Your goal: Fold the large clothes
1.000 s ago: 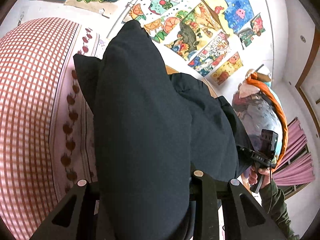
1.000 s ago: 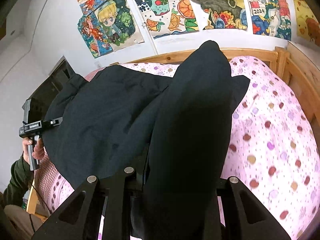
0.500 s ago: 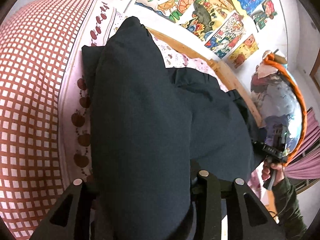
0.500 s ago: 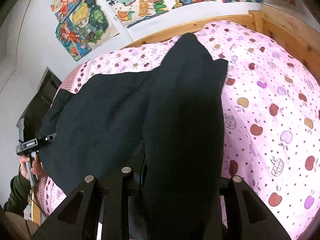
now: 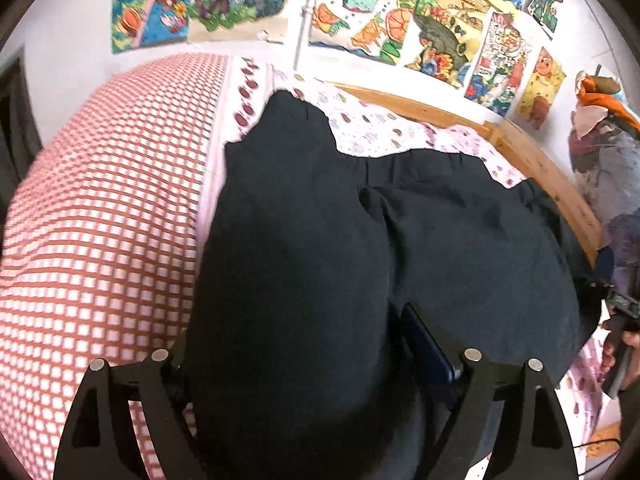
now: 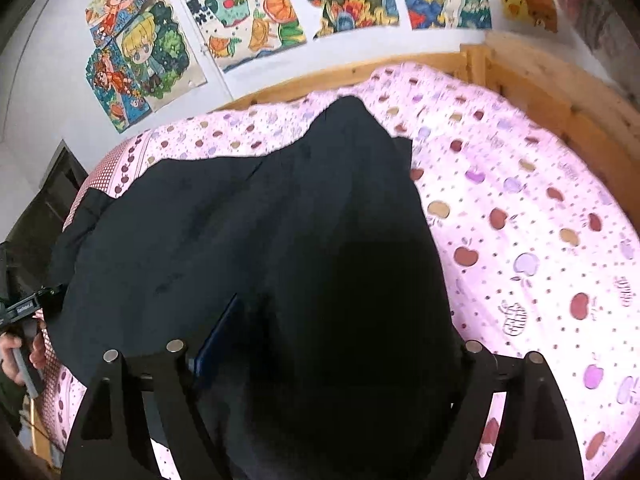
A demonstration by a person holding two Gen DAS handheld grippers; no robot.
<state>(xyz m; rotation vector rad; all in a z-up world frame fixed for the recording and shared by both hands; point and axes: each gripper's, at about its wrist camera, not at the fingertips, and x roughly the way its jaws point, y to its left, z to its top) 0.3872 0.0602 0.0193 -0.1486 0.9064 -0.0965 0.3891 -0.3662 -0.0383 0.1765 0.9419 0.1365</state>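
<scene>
A large black garment (image 5: 304,264) lies spread on the bed, one corner bunched in each gripper. My left gripper (image 5: 316,364) is shut on the garment's left end, and the cloth drapes over its jaws and hides the fingertips. My right gripper (image 6: 324,356) is shut on the other end of the garment (image 6: 280,248), which also covers its jaws. The right gripper's handle and the hand on it show at the right edge of the left wrist view (image 5: 620,320). The left one shows at the left edge of the right wrist view (image 6: 24,312).
The bed has a pink apple-print sheet (image 6: 520,240) and a red-checked cover (image 5: 100,220) on its left part. A wooden bed frame (image 6: 540,80) runs along the far and right sides. Colourful posters (image 6: 280,12) hang on the white wall behind. Clothes (image 5: 600,152) hang at far right.
Both grippers have tilted down and come lower toward the bed with the garment still held. The cloth now lies flatter and wider on the sheet.
</scene>
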